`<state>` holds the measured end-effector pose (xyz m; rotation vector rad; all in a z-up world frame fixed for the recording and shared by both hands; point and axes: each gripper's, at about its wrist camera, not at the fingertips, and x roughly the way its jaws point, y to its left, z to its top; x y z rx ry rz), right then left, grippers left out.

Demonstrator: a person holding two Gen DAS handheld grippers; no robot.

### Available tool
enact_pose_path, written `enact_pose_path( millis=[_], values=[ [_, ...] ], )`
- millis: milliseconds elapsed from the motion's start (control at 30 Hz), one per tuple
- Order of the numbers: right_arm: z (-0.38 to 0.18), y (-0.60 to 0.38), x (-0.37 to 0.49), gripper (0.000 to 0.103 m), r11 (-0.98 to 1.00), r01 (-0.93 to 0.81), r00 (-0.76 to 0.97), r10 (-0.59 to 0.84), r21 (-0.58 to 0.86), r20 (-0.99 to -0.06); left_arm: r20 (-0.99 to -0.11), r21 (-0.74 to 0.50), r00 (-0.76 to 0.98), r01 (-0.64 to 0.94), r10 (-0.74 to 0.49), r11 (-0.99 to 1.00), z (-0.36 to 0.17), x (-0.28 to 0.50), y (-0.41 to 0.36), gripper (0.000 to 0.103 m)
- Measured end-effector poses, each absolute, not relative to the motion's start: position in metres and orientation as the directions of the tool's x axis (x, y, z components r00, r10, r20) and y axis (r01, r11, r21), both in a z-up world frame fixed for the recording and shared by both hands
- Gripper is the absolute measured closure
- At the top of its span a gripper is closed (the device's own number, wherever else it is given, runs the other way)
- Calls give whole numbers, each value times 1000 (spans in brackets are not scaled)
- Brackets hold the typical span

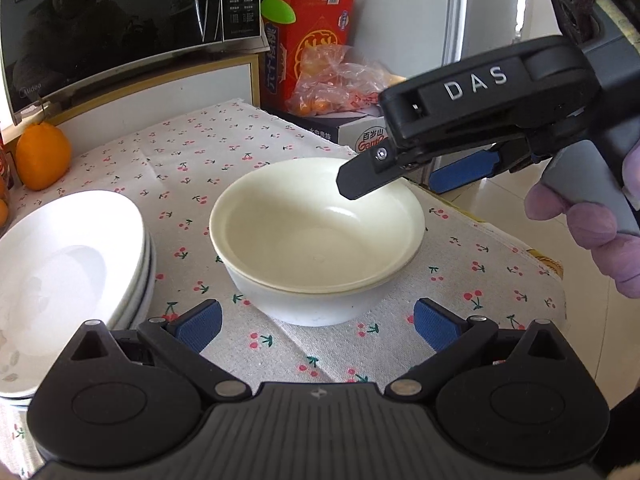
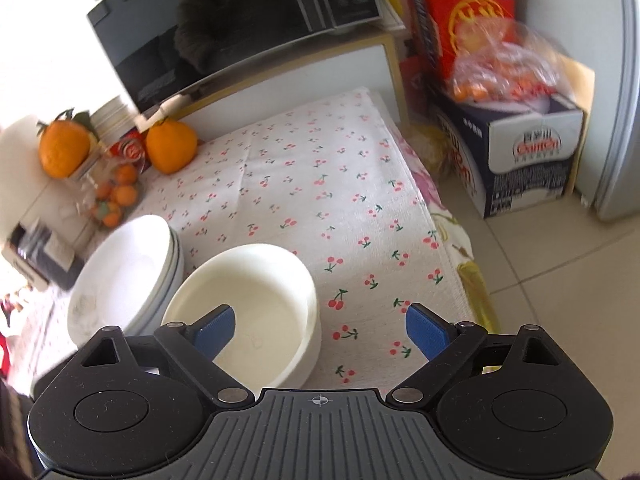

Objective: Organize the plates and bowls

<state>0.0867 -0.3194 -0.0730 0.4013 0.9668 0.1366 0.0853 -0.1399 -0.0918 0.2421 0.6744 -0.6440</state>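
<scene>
Two cream bowls [image 1: 316, 236] sit nested one inside the other on the cherry-print tablecloth [image 1: 224, 148], and just to their left stands a stack of white plates [image 1: 68, 272], close beside the bowls but not touching them as far as the left wrist view shows. The left gripper [image 1: 316, 326] hangs low in front of the bowls with its blue-padded fingers [image 1: 198, 326] spread wide and nothing between them. The right gripper [image 2: 320, 330] is also spread wide and holds nothing; from its own camera, its left blue pad [image 2: 214, 330] hangs over the bowl stack [image 2: 244, 312] while the other is over bare cloth. In the left wrist view the right gripper [image 1: 400, 174] reaches in from the upper right, its black fingertip above the far rim of the bowls, held by a hand in a purple glove [image 1: 592, 232]. Behind the cloth stand a black microwave [image 1: 120, 24], a large orange [image 1: 42, 156], a red carton [image 1: 316, 36] and a clear bag of small oranges [image 1: 336, 84] on a dark box [image 2: 516, 160].
</scene>
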Motion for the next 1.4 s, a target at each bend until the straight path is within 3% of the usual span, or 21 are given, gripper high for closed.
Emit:
enact_pose_path(
  millis=[833, 1100, 1300, 1400],
  values=[
    [-90, -304, 109, 14, 872, 211, 467, 308, 443, -829, -667, -36, 582, 599, -466, 800, -97, 102, -154, 3],
    [-92, -302, 109, 31, 869, 210, 454, 319, 448, -832, -682, -37, 573, 593, -455, 804, -94, 108, -159, 4],
    [-95, -302, 109, 58, 860, 205, 445, 343, 467, -827, -689, -40, 566, 595, -453, 803, -93, 110, -158, 4],
    [-93, -300, 109, 63, 872, 190, 449, 332, 452, -830, -692, -50, 562, 589, -453, 807, -92, 113, -157, 4]
  ],
)
